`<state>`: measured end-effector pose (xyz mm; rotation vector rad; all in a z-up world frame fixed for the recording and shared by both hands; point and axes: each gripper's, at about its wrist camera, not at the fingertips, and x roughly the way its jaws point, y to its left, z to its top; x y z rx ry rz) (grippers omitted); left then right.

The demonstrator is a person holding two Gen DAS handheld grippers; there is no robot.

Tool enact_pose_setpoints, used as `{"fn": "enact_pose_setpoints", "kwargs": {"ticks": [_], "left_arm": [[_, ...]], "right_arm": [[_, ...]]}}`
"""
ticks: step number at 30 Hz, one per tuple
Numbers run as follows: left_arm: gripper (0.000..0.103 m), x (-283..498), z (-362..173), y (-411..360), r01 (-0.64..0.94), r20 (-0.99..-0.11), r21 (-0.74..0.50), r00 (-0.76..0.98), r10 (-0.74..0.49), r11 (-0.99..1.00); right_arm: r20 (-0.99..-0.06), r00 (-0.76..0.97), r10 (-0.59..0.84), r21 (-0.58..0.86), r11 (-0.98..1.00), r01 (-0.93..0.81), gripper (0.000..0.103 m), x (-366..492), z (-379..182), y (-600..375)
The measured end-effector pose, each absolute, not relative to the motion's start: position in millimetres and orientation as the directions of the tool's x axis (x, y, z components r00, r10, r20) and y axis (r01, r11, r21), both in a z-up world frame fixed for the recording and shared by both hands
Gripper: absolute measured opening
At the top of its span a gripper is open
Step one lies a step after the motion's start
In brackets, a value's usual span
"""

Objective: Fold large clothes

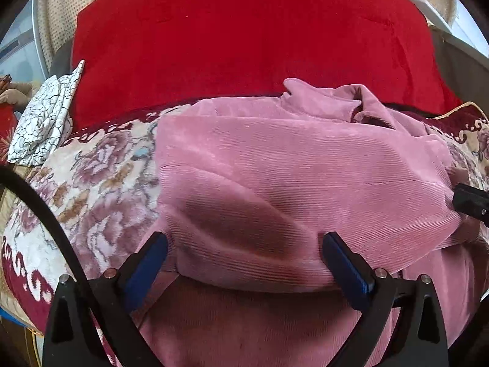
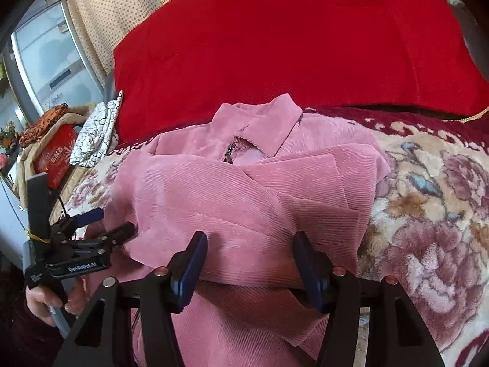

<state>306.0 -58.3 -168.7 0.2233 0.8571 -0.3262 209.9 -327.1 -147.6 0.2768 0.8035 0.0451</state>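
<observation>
A pink corduroy jacket point(image 1: 290, 168) lies on a floral blanket, its sleeves folded across the front; its collar and zipper show in the right wrist view point(image 2: 244, 177). My left gripper point(image 1: 244, 260) is open, its jaws straddling the folded lower edge of the jacket on the left side; it also shows in the right wrist view point(image 2: 107, 226). My right gripper point(image 2: 249, 260) is open, its jaws astride the same folded edge further right; its tip shows in the left wrist view point(image 1: 470, 203).
The floral blanket point(image 2: 428, 214) covers the bed. A large red cushion point(image 1: 244, 39) stands behind the jacket. A white patterned cloth point(image 1: 45, 122) lies at the left. A red box point(image 2: 56, 156) and a fridge point(image 2: 55, 61) are at the far left.
</observation>
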Motion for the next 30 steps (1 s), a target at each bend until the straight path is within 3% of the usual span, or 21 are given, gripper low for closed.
{"fn": "enact_pose_setpoints", "kwargs": {"ticks": [6, 20, 30], "left_arm": [[0.101, 309, -177, -58, 0.366, -0.789, 0.079, 0.591, -0.166, 0.927], [0.101, 256, -163, 16, 0.311, -0.72, 0.021, 0.664, -0.202, 0.95], [0.101, 202, -174, 90, 0.227, -0.767, -0.025, 0.62, -0.165, 0.973]], "right_arm": [[-0.732, 0.674, 0.098, 0.186, 0.981, 0.059, 0.062, 214, -154, -318], [-0.624, 0.739, 0.253, 0.364, 0.932, -0.012, 0.068, 132, -146, -340], [-0.69, 0.657, 0.303, 0.361, 0.931, -0.051, 0.069, 75, -172, -336]]}}
